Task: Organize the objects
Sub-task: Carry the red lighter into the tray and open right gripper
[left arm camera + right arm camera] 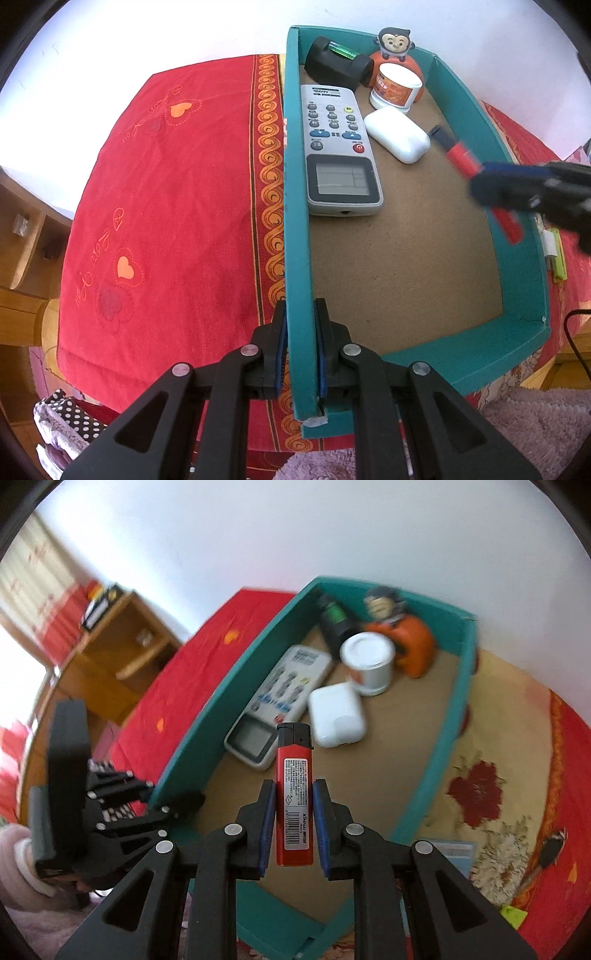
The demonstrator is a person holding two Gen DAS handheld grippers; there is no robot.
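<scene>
Plain white wall behind, brightly lit. Wooden shelf unit at left, pale curtain beyond. Pink fuzzy rug on floor.

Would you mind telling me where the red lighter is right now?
The red lighter is clamped in the right gripper, held above the teal box, nearest the white case and the remote.

Both hand-held grippers clamped

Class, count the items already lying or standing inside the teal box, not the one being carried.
5. Remote control along the left wall; black canister at the far-left corner; monkey figure at the far wall; white jar before it; white earbud case mid-box.
</scene>
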